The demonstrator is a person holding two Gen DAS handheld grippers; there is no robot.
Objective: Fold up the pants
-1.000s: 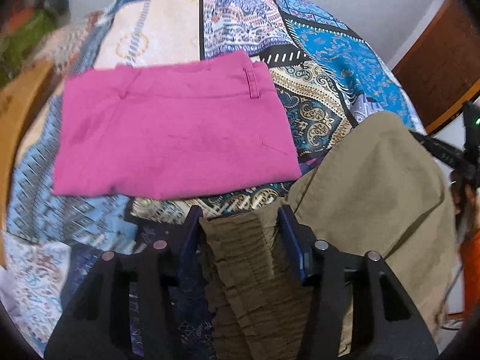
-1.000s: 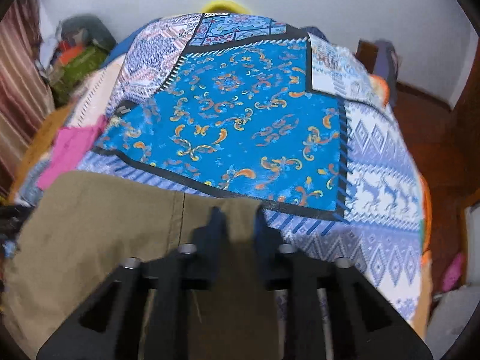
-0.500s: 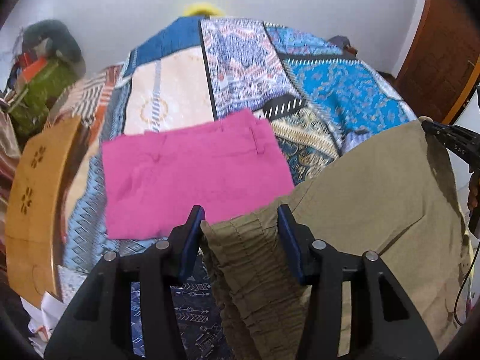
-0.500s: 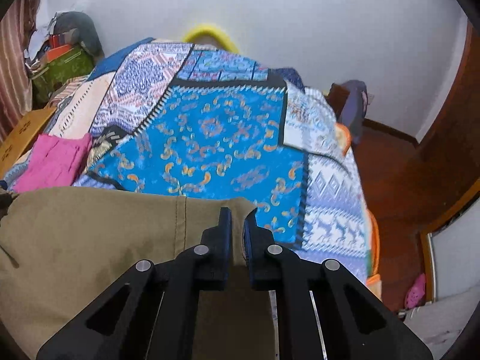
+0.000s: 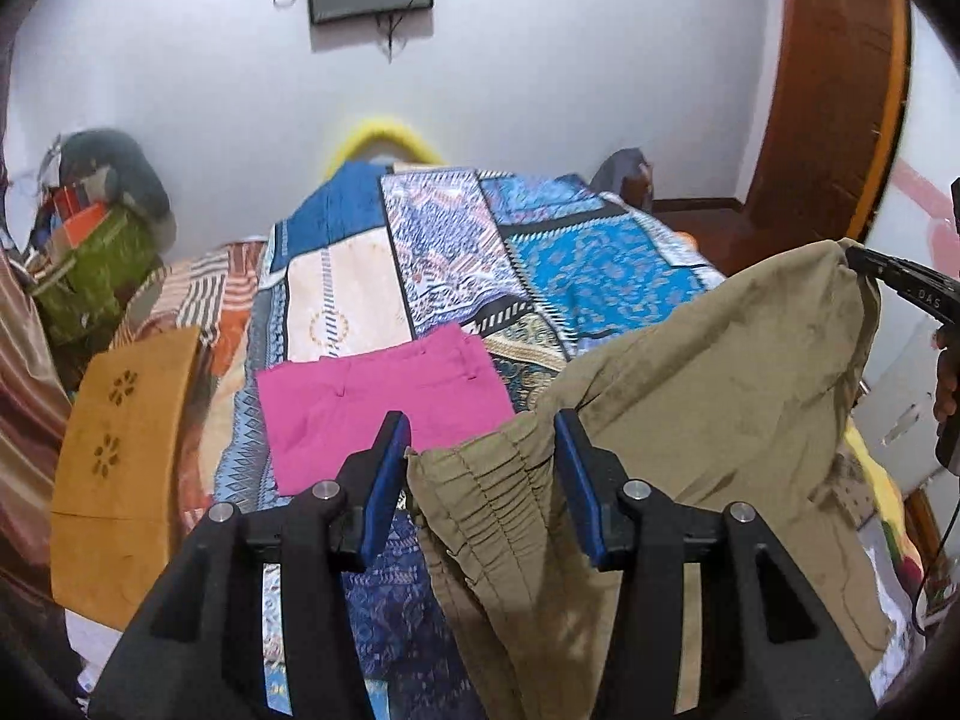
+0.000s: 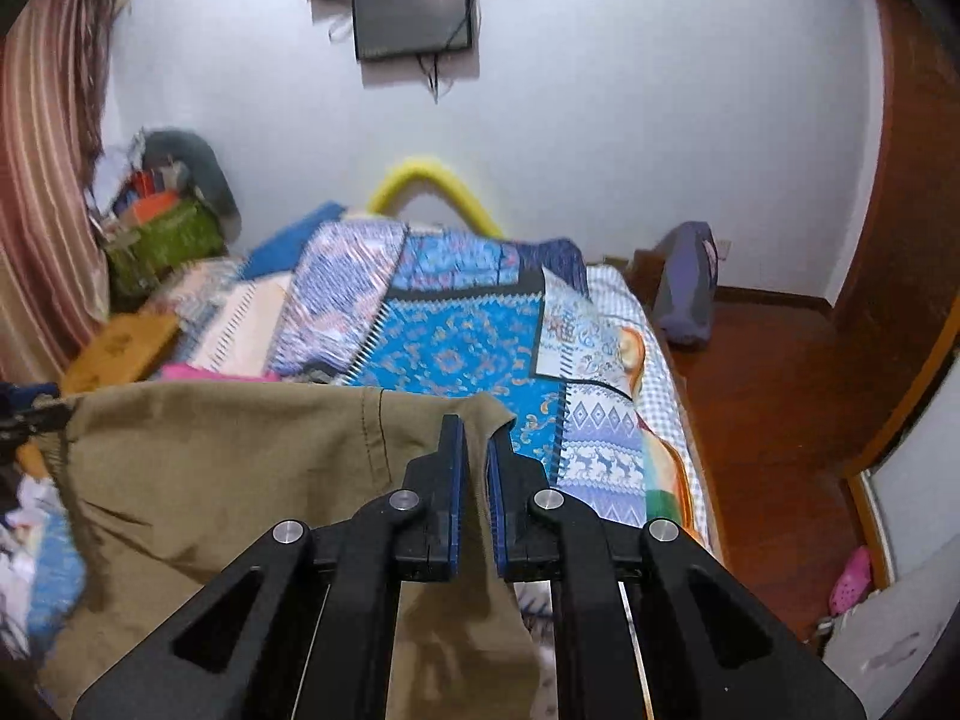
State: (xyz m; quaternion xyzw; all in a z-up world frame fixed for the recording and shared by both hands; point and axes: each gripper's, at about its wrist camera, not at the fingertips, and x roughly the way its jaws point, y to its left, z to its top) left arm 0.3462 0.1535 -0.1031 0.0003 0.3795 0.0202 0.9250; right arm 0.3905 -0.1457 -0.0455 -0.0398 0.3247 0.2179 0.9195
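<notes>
Olive-khaki pants (image 5: 708, 384) hang stretched between my two grippers, lifted above the bed. My left gripper (image 5: 483, 441) has its jaws wide apart around the bunched elastic waistband (image 5: 480, 498); the fabric fills the gap between them. My right gripper (image 6: 474, 438) is shut on the other waist corner of the pants (image 6: 228, 468), and its tip shows in the left wrist view (image 5: 900, 282). Folded pink pants (image 5: 372, 396) lie flat on the bed.
The bed carries a patchwork quilt (image 5: 576, 264) (image 6: 456, 348). An orange wooden board (image 5: 120, 456) stands at the left edge. A green bag with clutter (image 5: 90, 276) sits at the back left. A wooden floor (image 6: 774, 396) lies to the right.
Both grippers have risen with the olive pants; the views tilted up to show the wall and screen. The right gripper's jaws closed tight on the fabric.
</notes>
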